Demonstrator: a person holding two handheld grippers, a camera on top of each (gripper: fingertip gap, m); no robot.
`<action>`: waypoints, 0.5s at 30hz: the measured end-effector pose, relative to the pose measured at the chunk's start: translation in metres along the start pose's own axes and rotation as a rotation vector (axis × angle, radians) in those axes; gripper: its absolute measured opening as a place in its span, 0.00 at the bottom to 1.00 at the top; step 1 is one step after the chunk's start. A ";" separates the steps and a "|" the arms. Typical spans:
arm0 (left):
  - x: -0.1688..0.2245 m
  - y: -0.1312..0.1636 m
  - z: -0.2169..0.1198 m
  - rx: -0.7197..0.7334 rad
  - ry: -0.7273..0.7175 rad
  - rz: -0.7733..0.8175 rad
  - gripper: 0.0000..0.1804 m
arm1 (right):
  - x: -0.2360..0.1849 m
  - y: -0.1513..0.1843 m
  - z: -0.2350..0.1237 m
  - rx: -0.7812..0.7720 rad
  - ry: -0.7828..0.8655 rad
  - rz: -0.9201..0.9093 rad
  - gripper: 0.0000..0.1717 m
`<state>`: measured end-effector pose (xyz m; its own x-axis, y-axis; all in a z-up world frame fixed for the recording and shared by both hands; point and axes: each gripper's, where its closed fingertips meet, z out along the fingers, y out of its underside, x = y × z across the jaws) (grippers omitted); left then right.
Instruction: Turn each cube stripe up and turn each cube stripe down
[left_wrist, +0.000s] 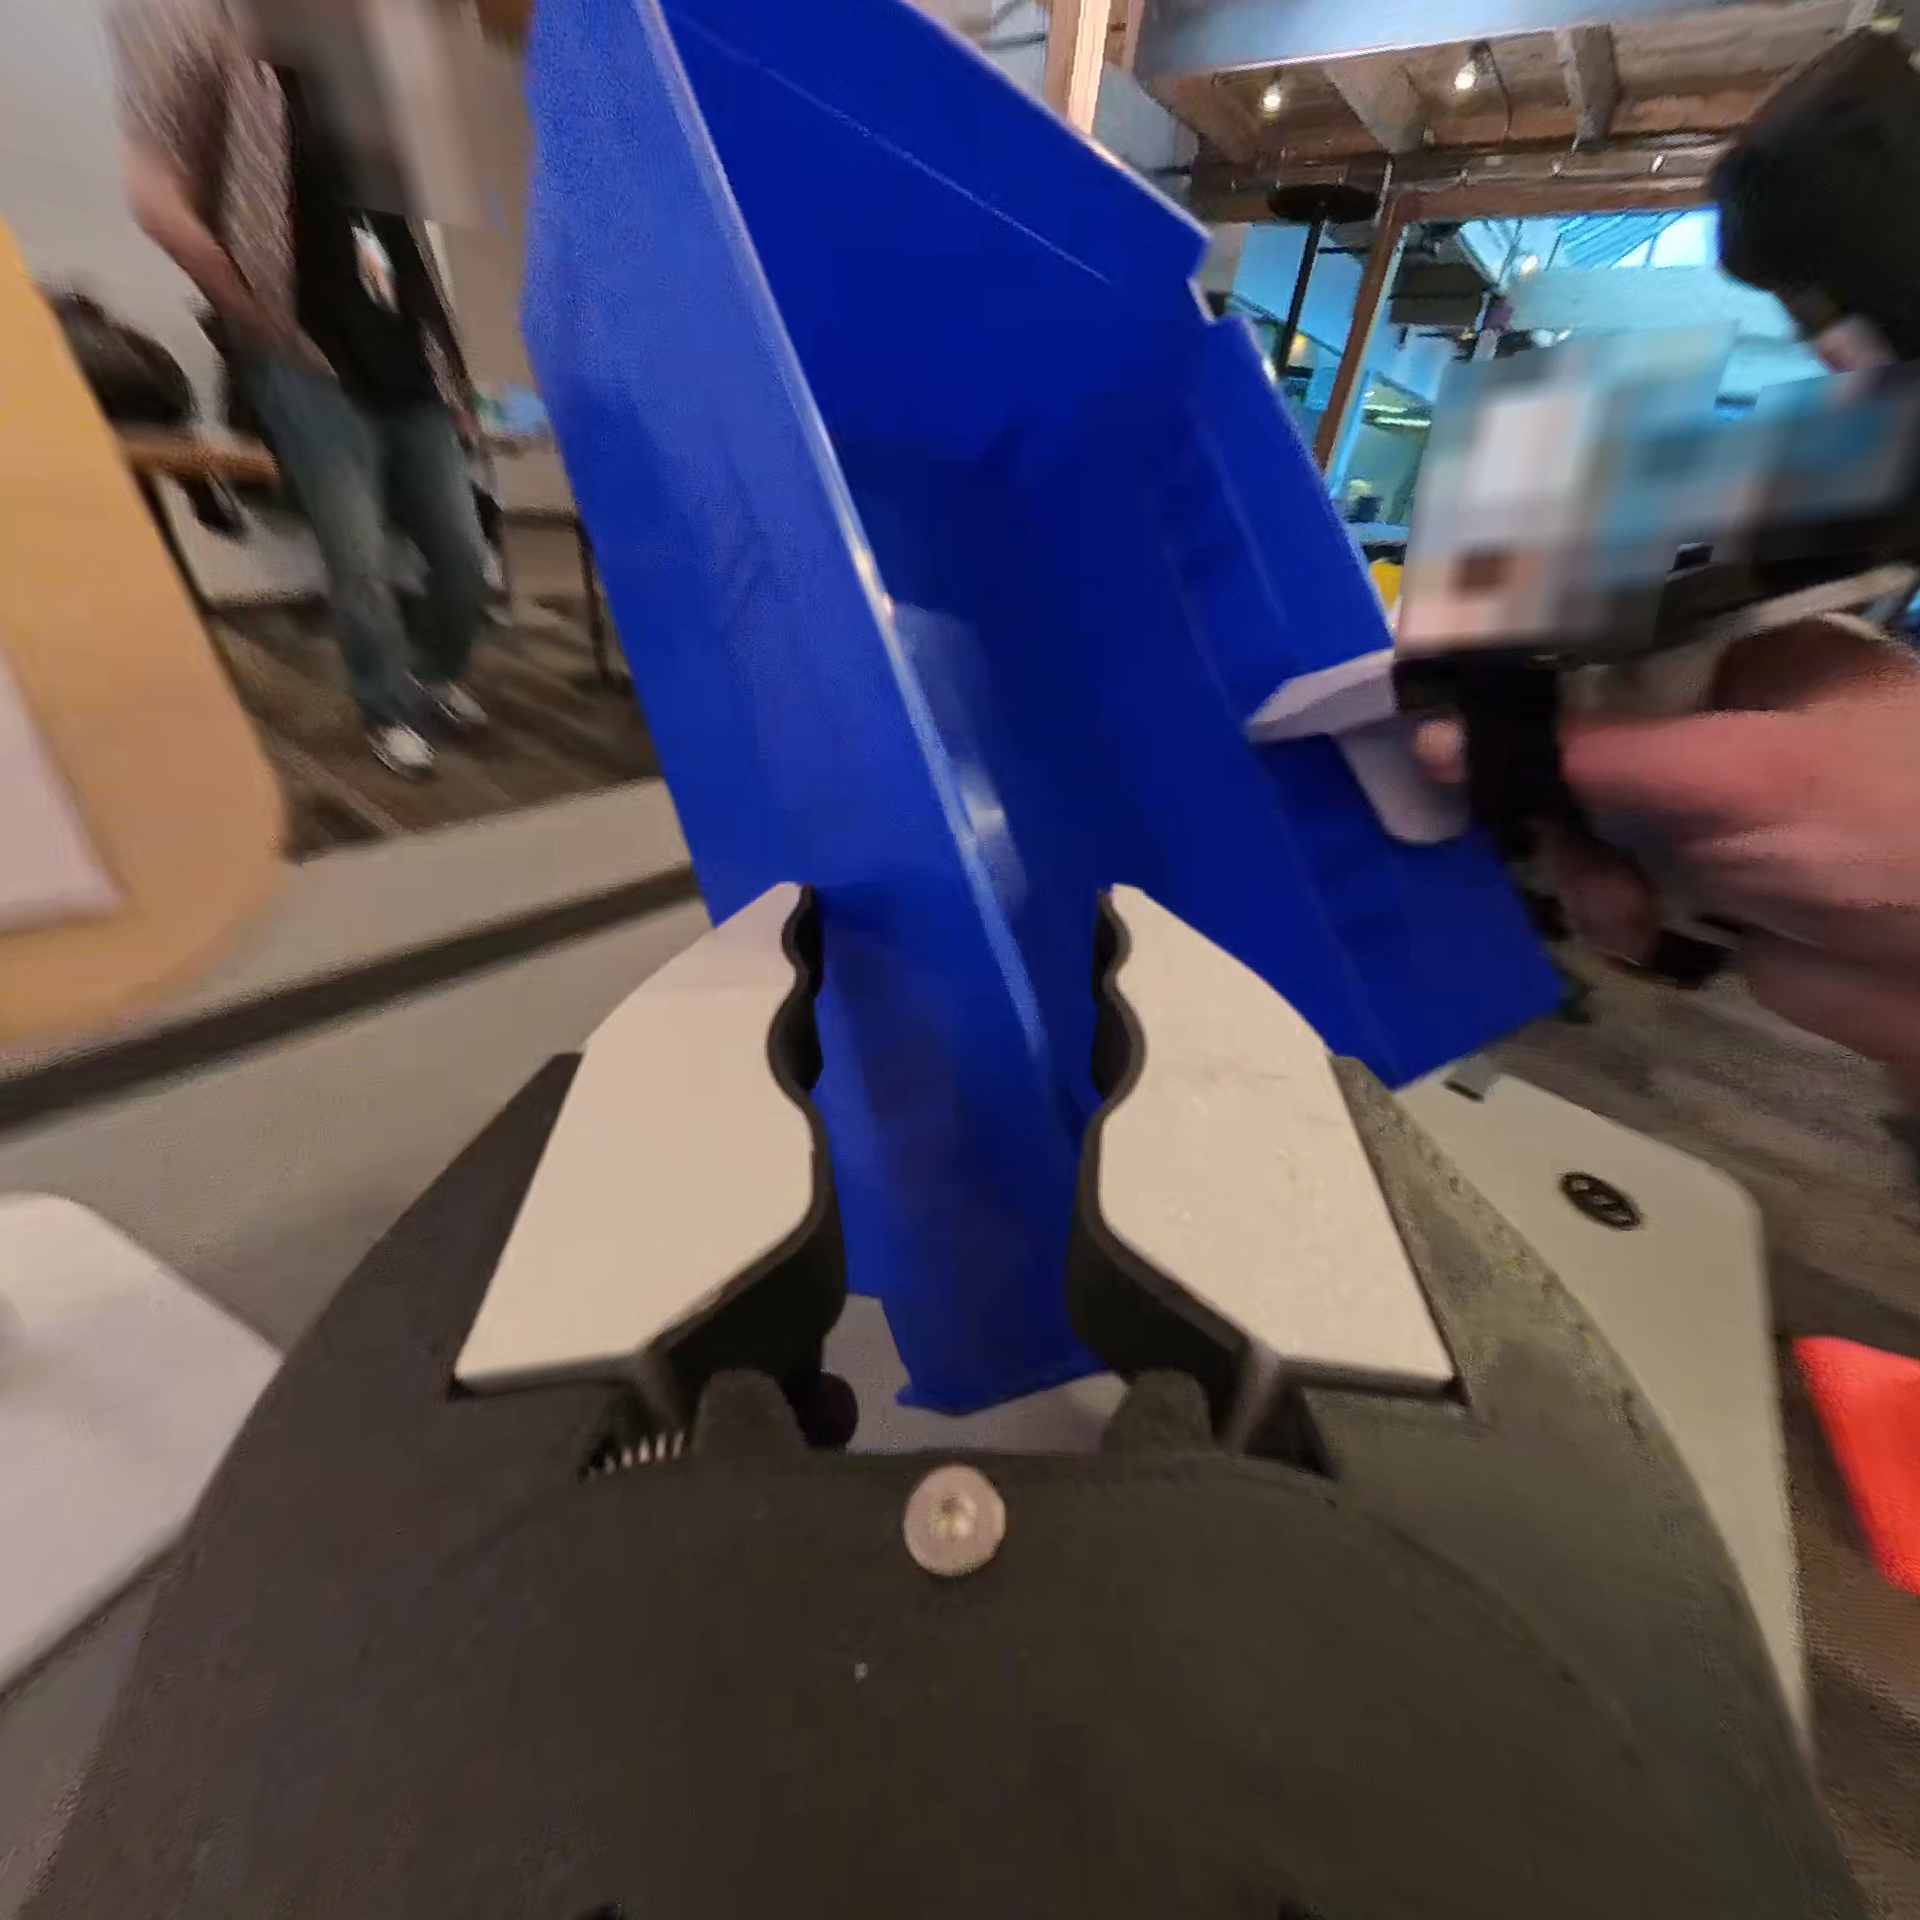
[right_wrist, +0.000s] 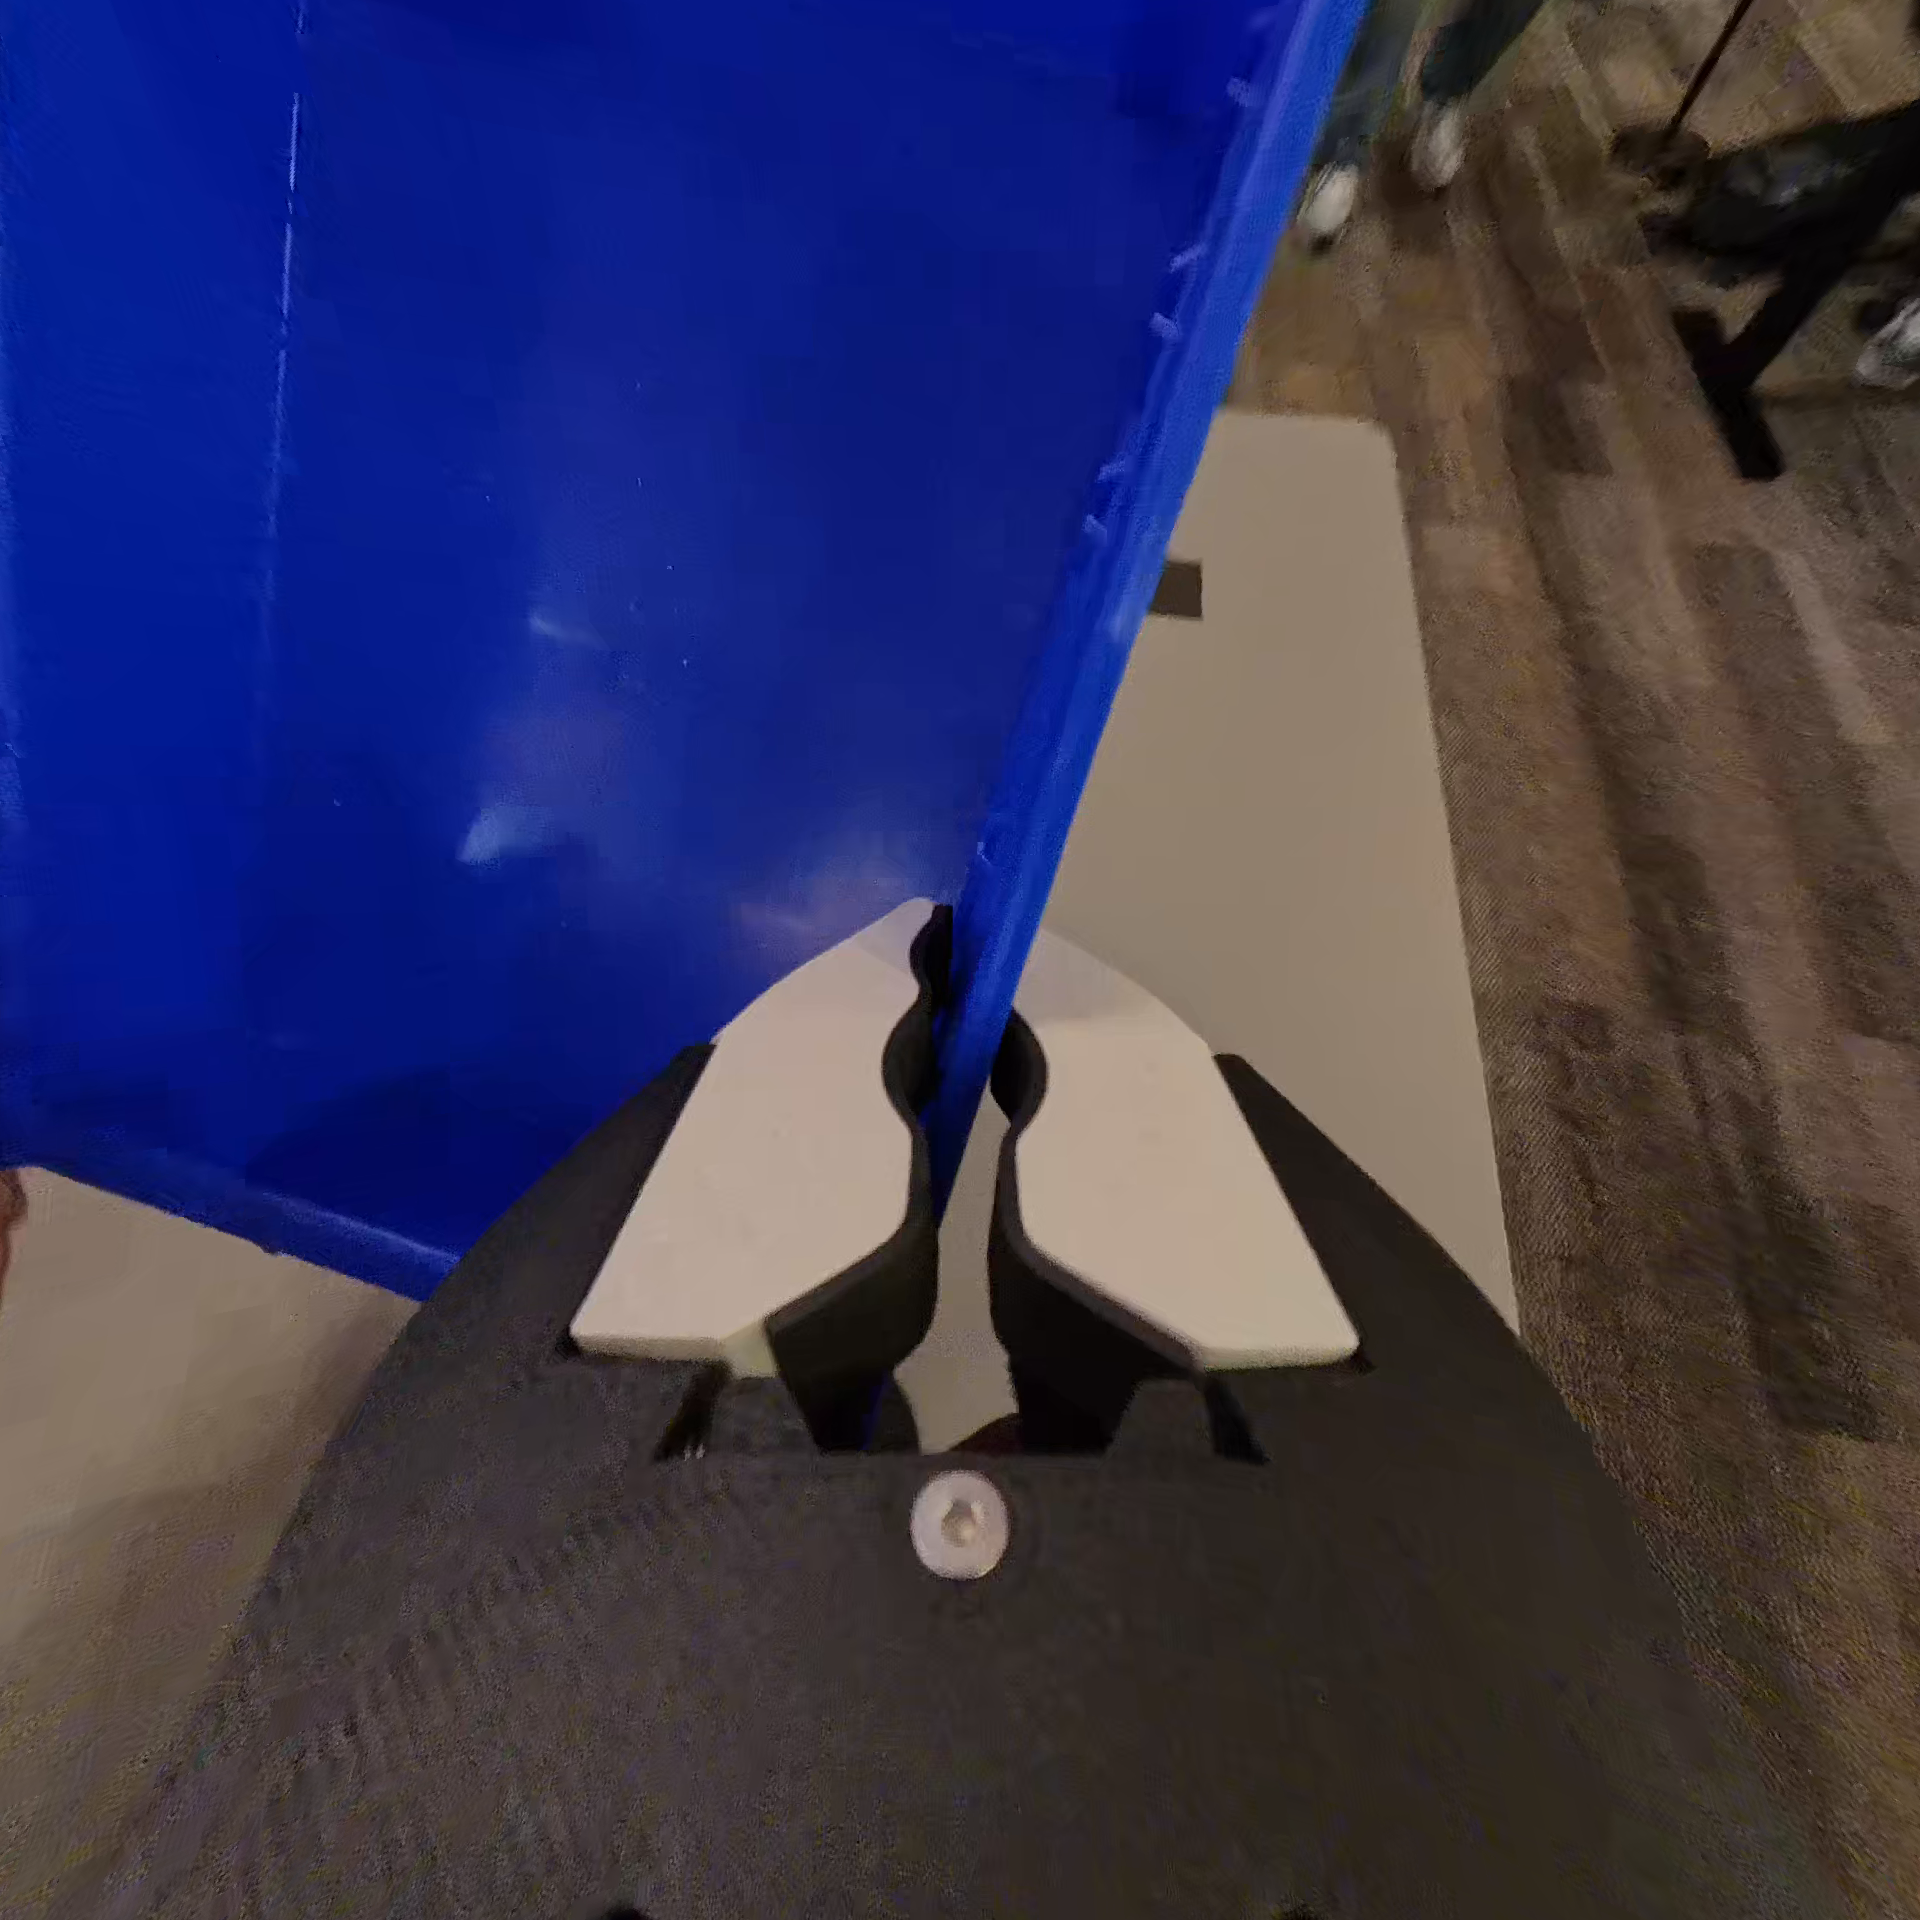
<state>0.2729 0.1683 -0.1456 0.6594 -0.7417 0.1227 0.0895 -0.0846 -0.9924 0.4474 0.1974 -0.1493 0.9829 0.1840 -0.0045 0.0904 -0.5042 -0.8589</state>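
A large blue plastic bin (left_wrist: 883, 468) is tipped up on edge above the white table (left_wrist: 343, 1049). My left gripper (left_wrist: 951, 914) is open, and one wall of the bin stands between its spread fingers. My right gripper (right_wrist: 971, 935) is shut on the thin rim of the blue bin (right_wrist: 520, 520), with both pads pressed against it. The right gripper also shows in the left wrist view (left_wrist: 1340, 727), clamped on the bin's far wall with a hand (left_wrist: 1714, 810) behind it. No cube shows in either view.
A red-orange object (left_wrist: 1870, 1455) lies at the right edge of the table. A person (left_wrist: 343, 416) stands on the floor at the left beyond the table. The table's right edge (right_wrist: 1455, 831) borders wood-look floor, with a dark chair (right_wrist: 1766, 260) farther off.
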 end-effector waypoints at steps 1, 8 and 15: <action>-0.001 0.014 0.008 -0.019 -0.008 -0.065 0.29 | 0.008 0.005 0.014 -0.054 -0.020 -0.003 0.03; -0.042 0.089 0.047 -0.194 -0.052 -0.380 0.31 | 0.025 0.057 0.120 -0.381 -0.103 -0.044 0.03; -0.075 0.111 0.078 -0.249 -0.059 -0.547 0.34 | 0.035 0.037 0.183 -0.504 -0.107 -0.109 0.02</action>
<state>0.2914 0.2669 -0.2639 0.6076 -0.5093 0.6094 0.2549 -0.6017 -0.7570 0.4558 0.3397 -0.2750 0.9439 0.3302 -0.0037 0.2833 -0.8157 -0.5043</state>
